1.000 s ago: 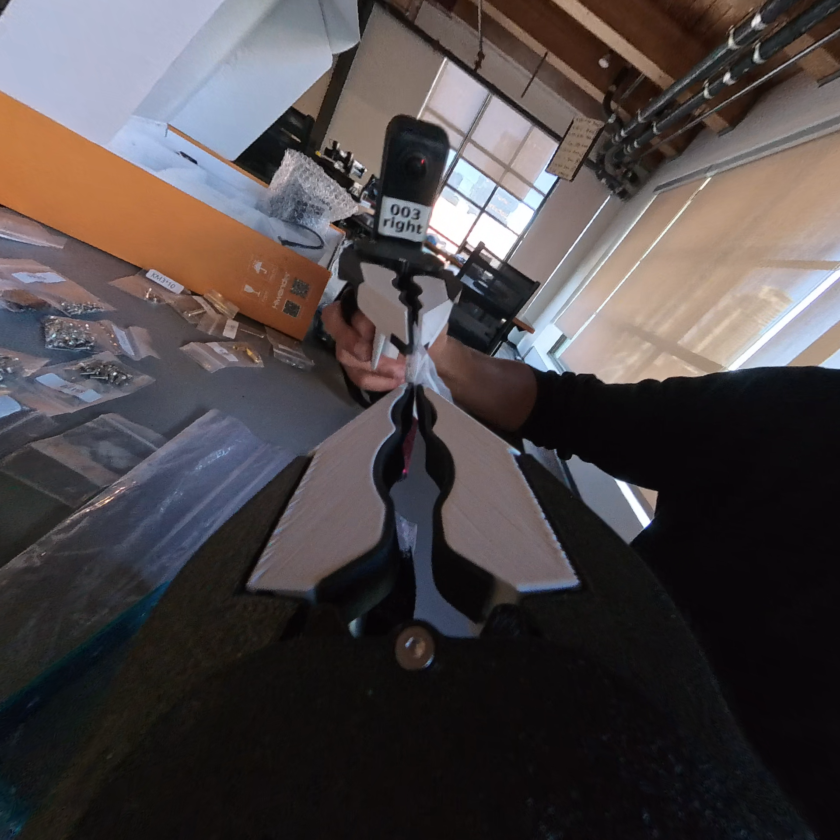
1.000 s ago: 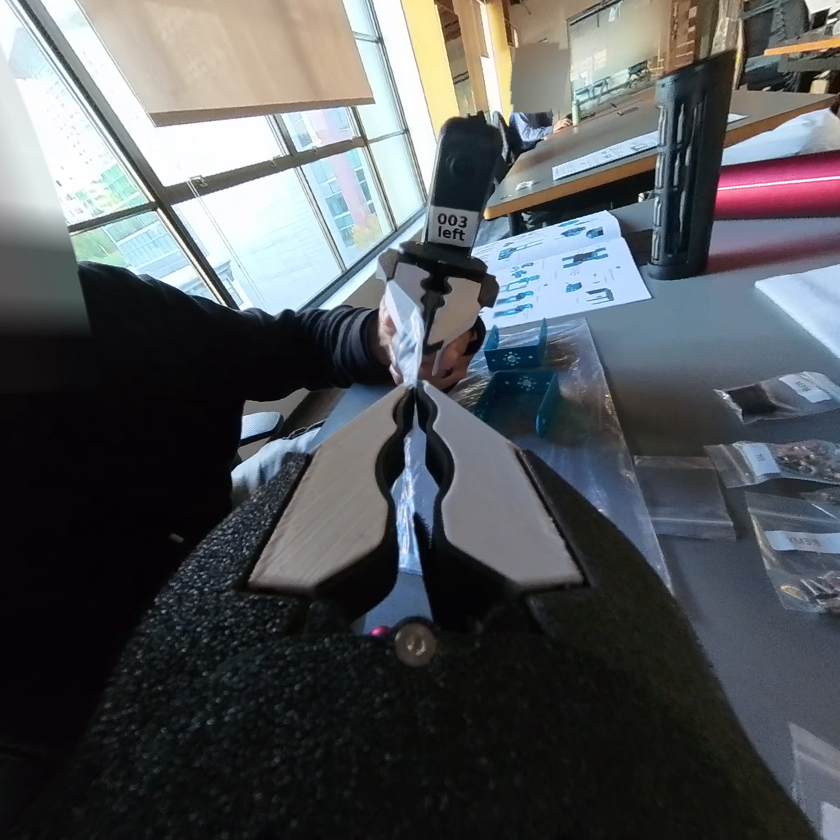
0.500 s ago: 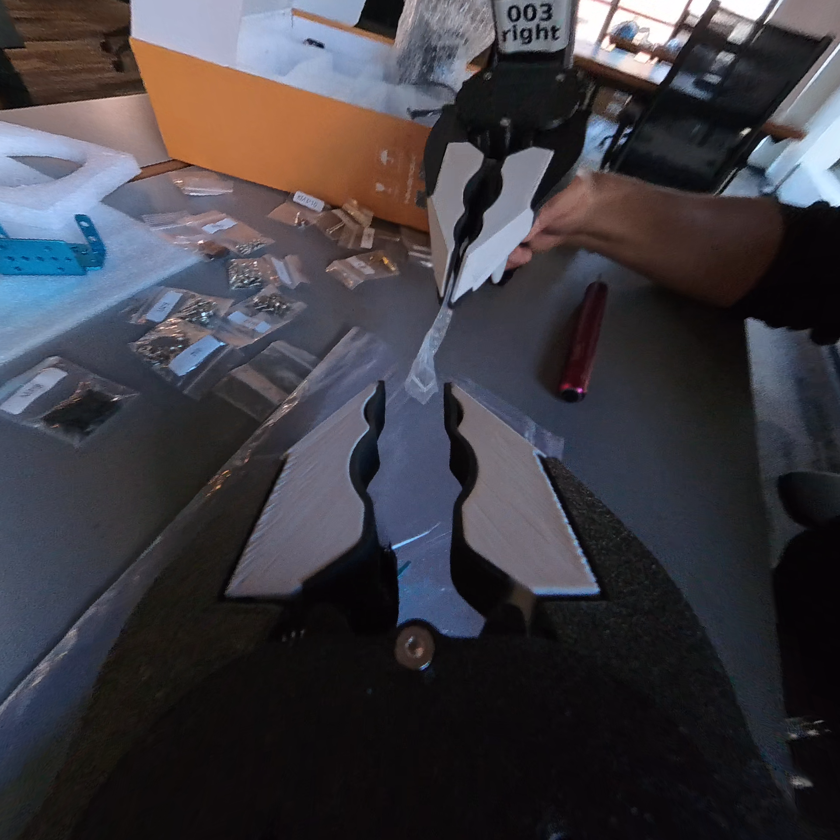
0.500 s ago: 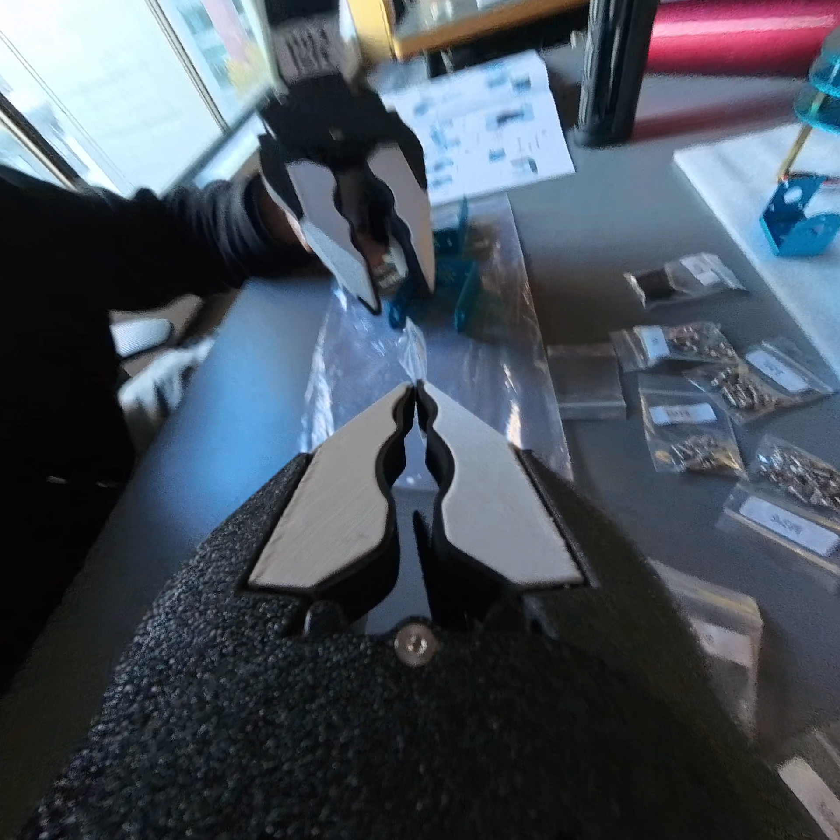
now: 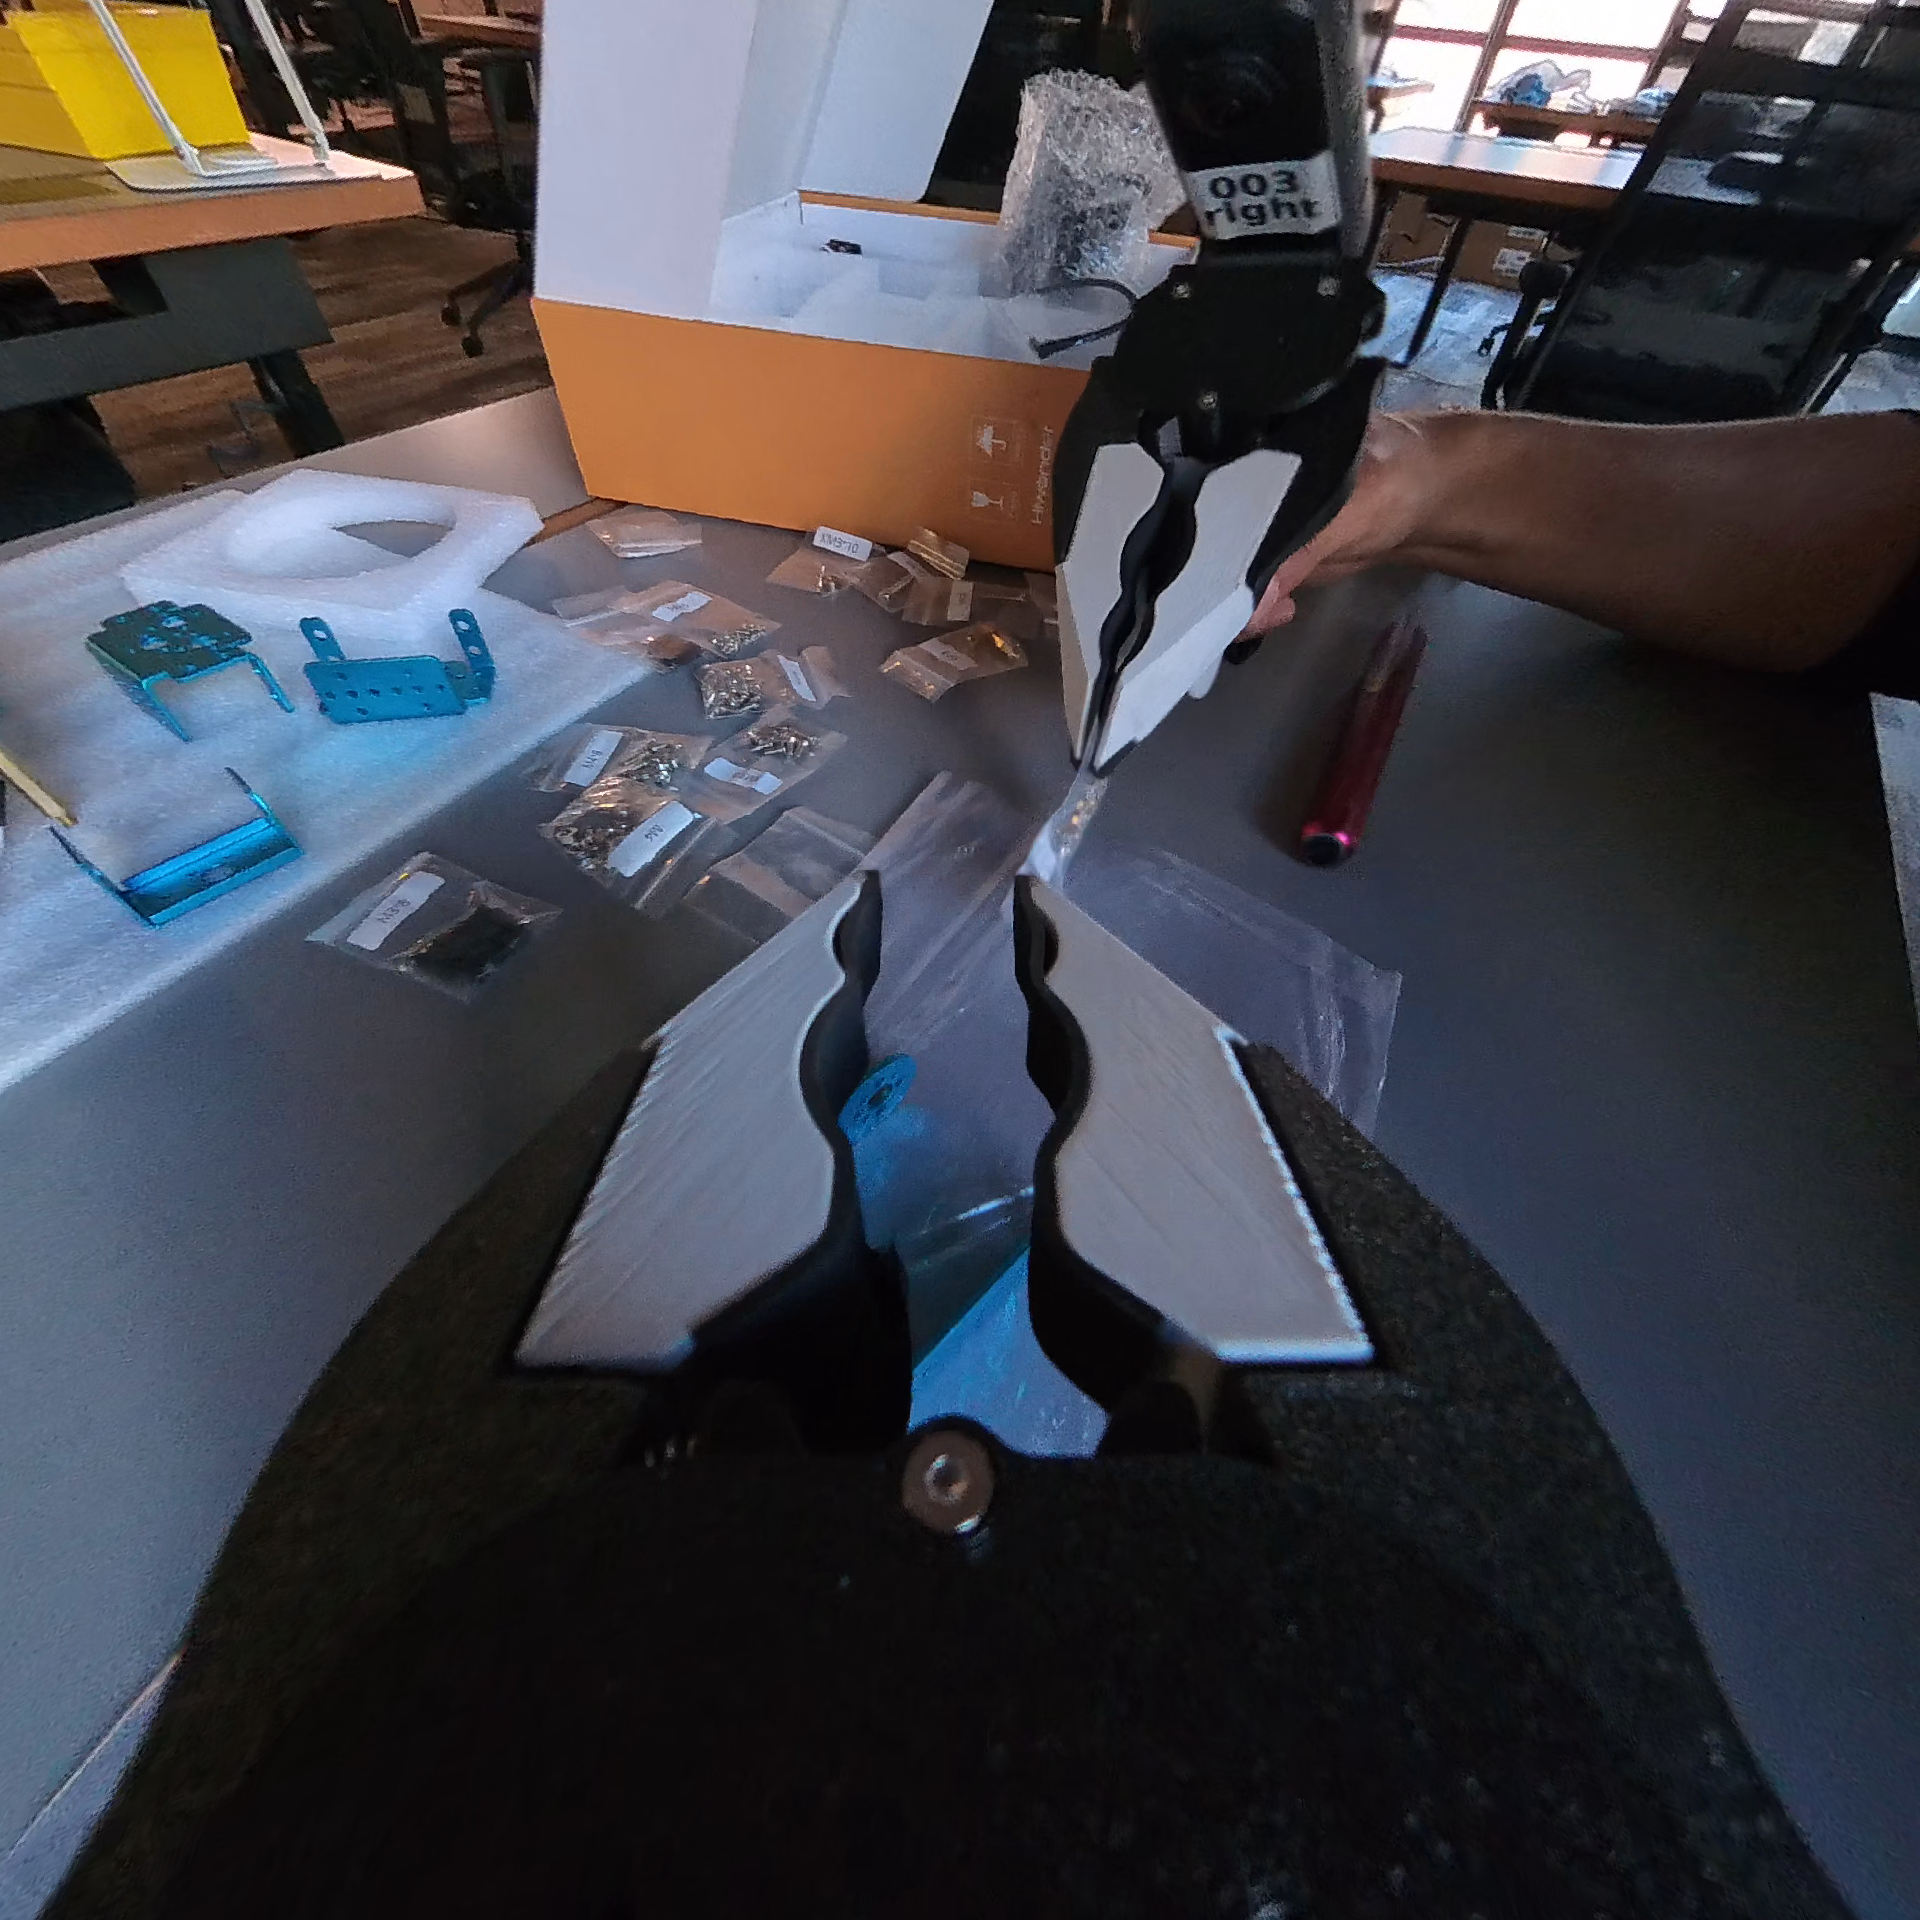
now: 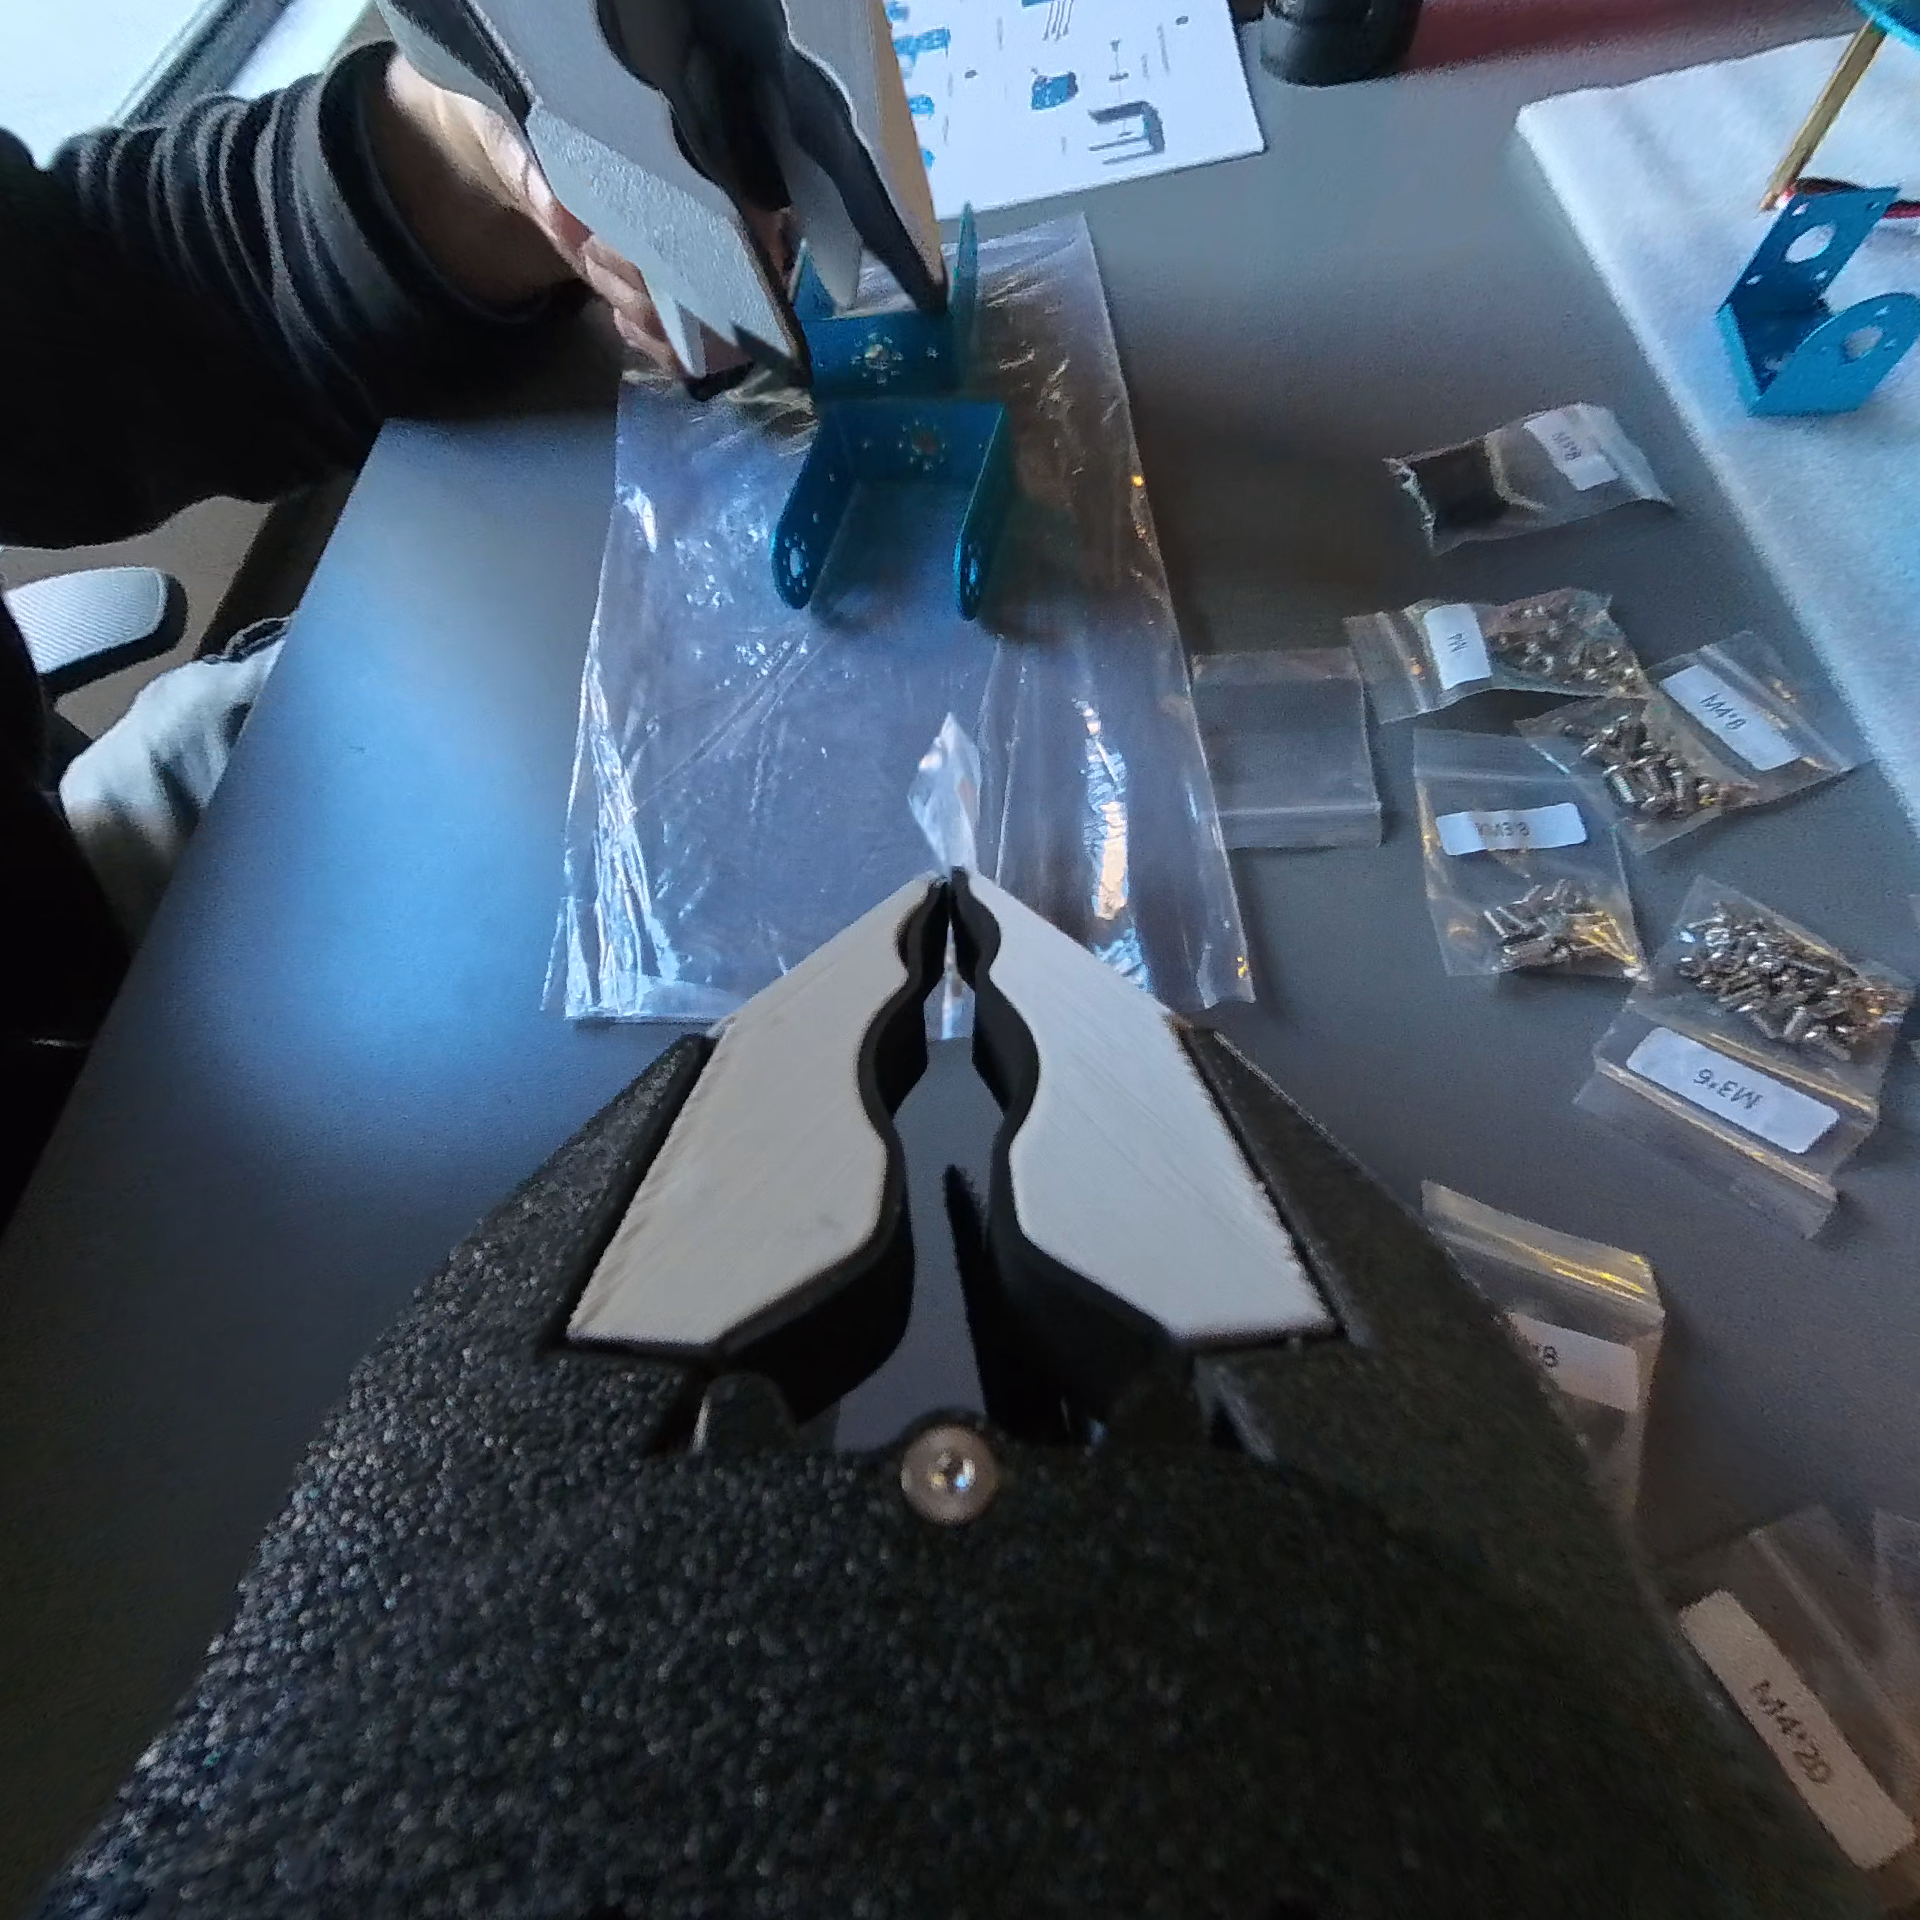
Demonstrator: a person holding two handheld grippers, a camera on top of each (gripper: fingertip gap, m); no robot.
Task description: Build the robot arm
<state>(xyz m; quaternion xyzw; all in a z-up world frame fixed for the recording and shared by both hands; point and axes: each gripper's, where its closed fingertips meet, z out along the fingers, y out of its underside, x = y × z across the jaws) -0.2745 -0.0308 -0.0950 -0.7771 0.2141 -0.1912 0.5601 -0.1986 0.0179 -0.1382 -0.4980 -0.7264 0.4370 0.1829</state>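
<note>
A large clear plastic bag (image 6: pixel 790 748) lies flat on the grey table (image 6: pixel 343 727). Two blue metal U-brackets (image 6: pixel 894 478) sit in it at its far end. My right gripper (image 6: pixel 948 881) is shut on a pinched-up fold of the bag (image 6: pixel 943 774) at its near end; it also shows in the left wrist view (image 5: pixel 1091 764), holding that fold (image 5: pixel 1051 847) just above the table. My left gripper (image 5: pixel 945 888) is open and low over the bag, with a blue bracket (image 5: pixel 878 1091) between its fingers. In the right wrist view the left gripper (image 6: pixel 821 322) straddles the far bracket (image 6: pixel 883 353).
Several small bags of screws (image 6: pixel 1558 914) lie right of the big bag. White foam (image 5: pixel 260 748) carries more blue brackets (image 5: pixel 395 686). An orange and white box (image 5: pixel 810 416) stands behind. A red cylinder (image 5: pixel 1356 748) lies by the person's forearm (image 5: pixel 1621 540). A printed sheet (image 6: pixel 1081 83) lies far off. The grippers' ends are close to 11 cm from one another.
A second ago both grippers held the bag pinched in the air. The left one opened and let go, both came down, and the bag now lies on the table with the left gripper over a bracket.
</note>
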